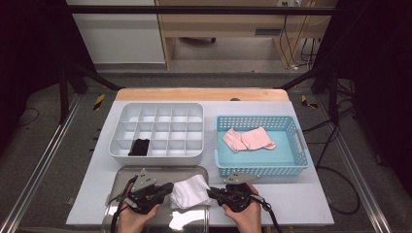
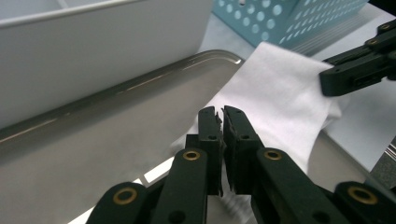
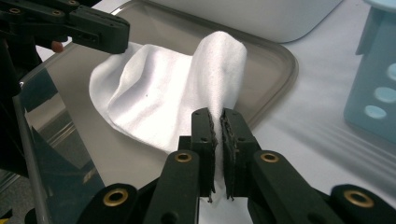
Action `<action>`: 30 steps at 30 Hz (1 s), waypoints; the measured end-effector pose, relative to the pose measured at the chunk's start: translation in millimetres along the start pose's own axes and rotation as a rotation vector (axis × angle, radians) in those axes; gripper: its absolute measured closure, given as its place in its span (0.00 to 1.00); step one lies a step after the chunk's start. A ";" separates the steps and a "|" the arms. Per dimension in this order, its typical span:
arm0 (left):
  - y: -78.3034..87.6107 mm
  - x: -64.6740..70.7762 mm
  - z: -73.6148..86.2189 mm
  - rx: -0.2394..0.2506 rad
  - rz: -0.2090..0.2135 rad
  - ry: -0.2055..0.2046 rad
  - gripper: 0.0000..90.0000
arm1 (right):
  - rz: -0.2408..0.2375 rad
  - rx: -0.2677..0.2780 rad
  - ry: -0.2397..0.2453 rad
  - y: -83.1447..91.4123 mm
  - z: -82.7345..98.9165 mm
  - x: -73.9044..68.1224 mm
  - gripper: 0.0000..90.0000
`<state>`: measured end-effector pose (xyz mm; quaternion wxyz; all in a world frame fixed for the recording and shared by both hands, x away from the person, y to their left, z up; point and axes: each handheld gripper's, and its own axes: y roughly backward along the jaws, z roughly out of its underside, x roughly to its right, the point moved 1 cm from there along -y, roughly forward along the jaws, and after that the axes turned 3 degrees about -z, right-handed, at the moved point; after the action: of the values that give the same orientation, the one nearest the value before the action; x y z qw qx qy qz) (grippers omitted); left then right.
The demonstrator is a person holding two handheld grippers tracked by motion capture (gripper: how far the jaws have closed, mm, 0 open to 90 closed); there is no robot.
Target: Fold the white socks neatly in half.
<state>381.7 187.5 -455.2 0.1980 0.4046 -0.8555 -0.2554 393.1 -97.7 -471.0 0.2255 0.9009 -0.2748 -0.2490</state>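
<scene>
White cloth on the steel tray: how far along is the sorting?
Done: one black item sits in the white compartment organizer. In hand: the right gripper pinches the white cloth, with the left gripper shut at its edge. Left: pink cloths in the blue perforated basket.

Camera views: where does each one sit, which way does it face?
High view: above the person's side, facing forward and down on tray, organizer, basket; both hands enter from the bottom.
Left gripper view: rides the left gripper, looking along its jaws at the white cloth; the right gripper shows opposite.
Right gripper view: rides the right gripper, jaws shut on a cloth fold.
Shared: cloth and tray in all three.
</scene>
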 end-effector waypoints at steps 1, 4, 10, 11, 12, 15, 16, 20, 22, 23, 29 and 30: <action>0.4 -1.3 2.2 -0.004 -0.002 0.002 0.95 | 0.001 -0.002 0.000 -0.1 -0.1 -0.2 0.94; -1.3 -4.2 9.8 -0.029 -0.001 0.010 0.96 | 0.005 -0.005 0.008 -0.8 -0.4 -0.2 0.94; 10.8 -7.7 12.1 0.009 -0.021 0.018 0.96 | 0.015 -0.011 0.018 -1.1 -1.1 -2.1 0.94; 14.4 -8.9 12.0 0.018 -0.027 0.018 0.95 | 0.015 -0.013 0.015 -1.3 -1.0 -1.9 0.94; 16.8 -9.9 12.9 0.019 -0.035 0.019 0.95 | 0.015 -0.013 0.016 -1.4 -0.8 -1.5 0.94; 16.1 -13.5 21.5 -0.014 -0.046 0.029 0.96 | 0.019 -0.013 0.013 -1.6 -0.2 -1.2 0.94; 14.4 -14.4 24.0 -0.027 -0.043 0.033 0.96 | 0.020 -0.014 0.015 -1.8 -0.2 -1.0 0.94; 4.1 -12.7 29.4 -0.069 0.004 0.054 0.97 | 0.024 -0.016 0.010 -2.4 -0.5 -1.0 0.94; -0.9 -6.9 28.3 -0.068 0.013 0.034 0.97 | 0.024 -0.015 0.014 -2.4 -1.1 -1.4 0.94; -3.0 -4.6 27.5 -0.071 0.015 0.027 0.97 | 0.024 -0.017 0.021 -2.3 -1.8 -1.6 0.95; -5.1 0.7 25.6 -0.058 0.002 0.003 0.98 | 0.023 -0.014 0.035 -2.5 -4.9 -5.5 0.95; -5.1 -0.1 26.0 -0.060 -0.001 0.004 0.98 | 0.023 -0.014 0.035 -2.7 -4.9 -5.5 0.95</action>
<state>370.5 192.0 -478.9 0.2118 0.3994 -0.8468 -0.2803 392.9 -91.1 -466.8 0.2395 0.9002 -0.2794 -0.2327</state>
